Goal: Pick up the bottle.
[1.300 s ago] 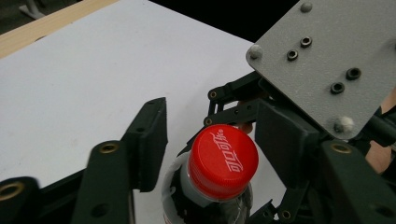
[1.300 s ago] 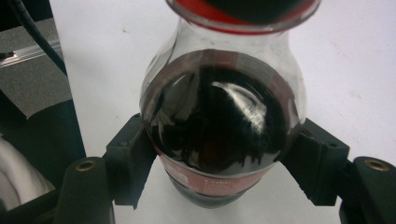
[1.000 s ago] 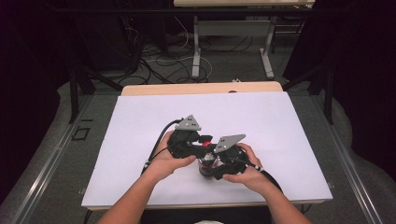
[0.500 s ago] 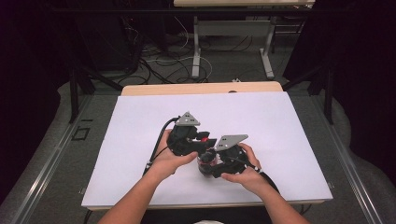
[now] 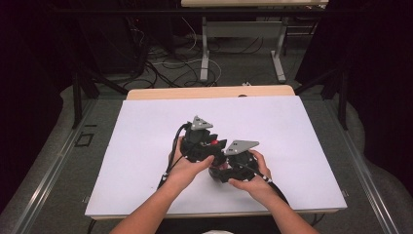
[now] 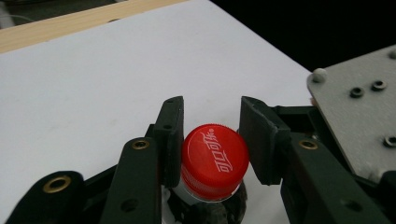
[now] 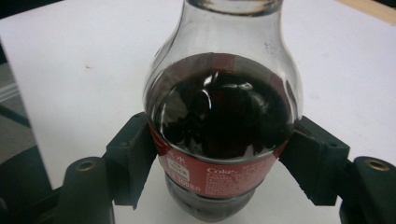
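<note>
A cola bottle with dark drink and a red label is clamped around its body by my right gripper, one jaw pressing on each side. Its red cap sits between the pads of my left gripper, which is shut on it. In the high view both hands hold the grippers close together at the middle front of the white table. There the left gripper is over the red cap, and the right gripper is just below and to its right.
The right gripper's grey three-cornered plate is close beside the left gripper's jaws. A bare wooden strip runs along the table's far edge. Beyond it are another table's legs and cables on the floor.
Both hands have stayed nearly in place, with only slight shifts of the two grippers around the bottle.
</note>
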